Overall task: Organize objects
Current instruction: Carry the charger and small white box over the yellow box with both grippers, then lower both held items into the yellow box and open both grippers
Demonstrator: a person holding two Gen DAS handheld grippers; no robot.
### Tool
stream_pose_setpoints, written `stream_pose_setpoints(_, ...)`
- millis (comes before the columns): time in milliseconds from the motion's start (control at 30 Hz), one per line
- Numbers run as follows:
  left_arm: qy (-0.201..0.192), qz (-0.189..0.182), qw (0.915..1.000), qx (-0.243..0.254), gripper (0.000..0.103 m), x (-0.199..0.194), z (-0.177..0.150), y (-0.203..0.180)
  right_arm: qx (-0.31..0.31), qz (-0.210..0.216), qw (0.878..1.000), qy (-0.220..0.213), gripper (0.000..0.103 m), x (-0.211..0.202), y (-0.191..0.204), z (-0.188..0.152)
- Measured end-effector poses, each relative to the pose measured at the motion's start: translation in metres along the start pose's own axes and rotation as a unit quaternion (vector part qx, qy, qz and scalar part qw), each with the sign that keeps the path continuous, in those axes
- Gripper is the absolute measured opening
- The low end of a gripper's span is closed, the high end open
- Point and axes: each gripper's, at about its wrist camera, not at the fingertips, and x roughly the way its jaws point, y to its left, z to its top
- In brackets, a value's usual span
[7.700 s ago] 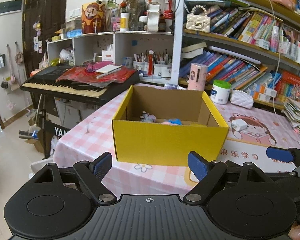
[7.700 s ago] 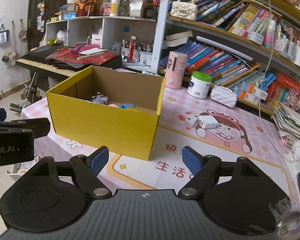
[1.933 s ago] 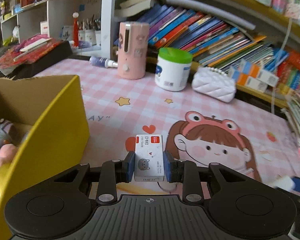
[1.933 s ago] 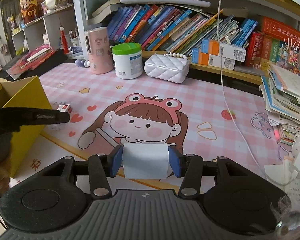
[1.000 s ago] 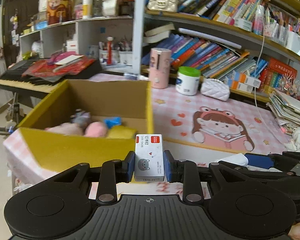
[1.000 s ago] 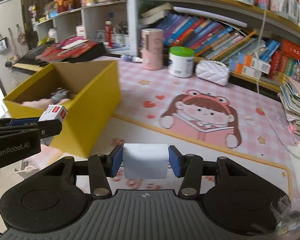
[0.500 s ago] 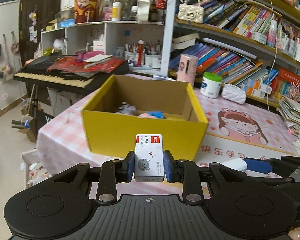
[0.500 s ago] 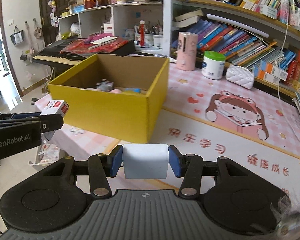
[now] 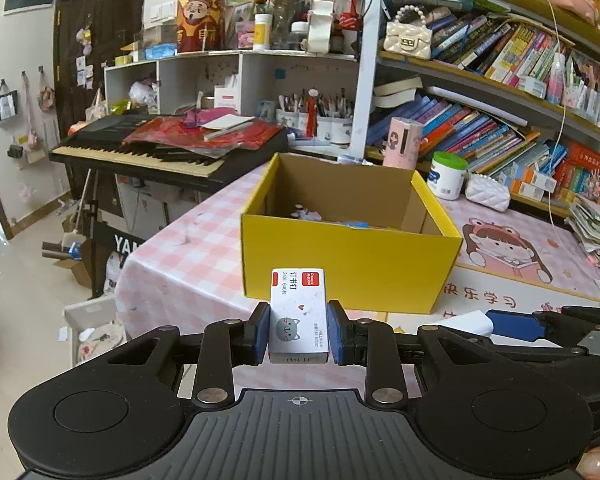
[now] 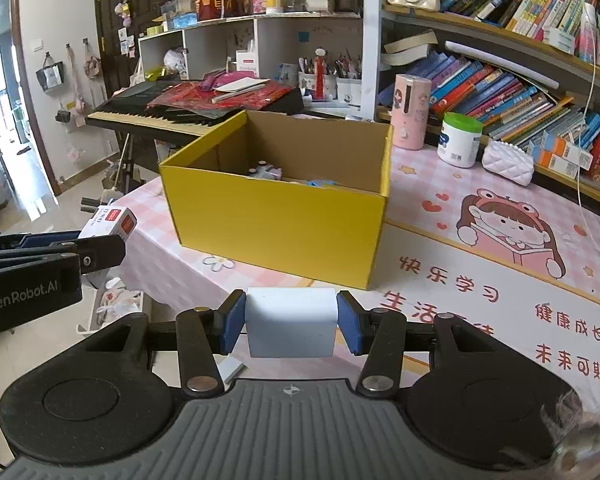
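Observation:
My left gripper [image 9: 298,334] is shut on a small white staple box [image 9: 298,312] with a red label and a cat drawing; the same staple box [image 10: 109,218] shows at the left of the right wrist view. My right gripper [image 10: 291,328] is shut on a plain white block [image 10: 291,326], whose end [image 9: 466,322] peeks in at the right of the left wrist view. Ahead of both stands an open yellow cardboard box [image 9: 348,260] [image 10: 276,220] on the pink checked tablecloth, with several small toys inside. Both grippers hang in front of the box's near wall, off the table's near edge.
A black keyboard [image 9: 148,152] with red papers on it stands left of the table. Behind the box are a pink cylinder [image 10: 410,110], a green-lidded white jar [image 10: 460,140], a white quilted pouch [image 10: 508,162] and bookshelves [image 10: 500,80]. Floor clutter lies lower left [image 9: 96,328].
Both grippers have pulled back from the table with their loads still held; the yellow box now looks smaller and farther, and more of the floor and table edge shows.

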Motion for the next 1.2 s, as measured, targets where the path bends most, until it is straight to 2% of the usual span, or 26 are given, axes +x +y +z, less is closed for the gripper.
stream_pose_setpoints(467,-0.009,-0.009,0.9999,-0.002,0.028,-0.001,0.004,0.012,-0.006,-0.011,1.000,-0.003,0.047,0.002,0.013,0.007)
stream_pose_setpoints(633,-0.021,-0.004,0.9998,-0.004,0.028,0.002,0.010,0.010,-0.009,-0.005,1.000,-0.020,0.047,0.005,0.011,0.016)
stream_pose_setpoints(1000,-0.065,0.012,0.9977,-0.013,0.028,0.035,0.058,-0.001,-0.027,-0.013,0.992,-0.126,0.047,0.025,-0.016,0.077)
stream_pose_setpoints(1200,-0.070,0.025,0.9971,-0.016,0.028,0.065,0.079,-0.013,-0.047,0.001,0.992,-0.117,0.047,0.061,-0.033,0.103)
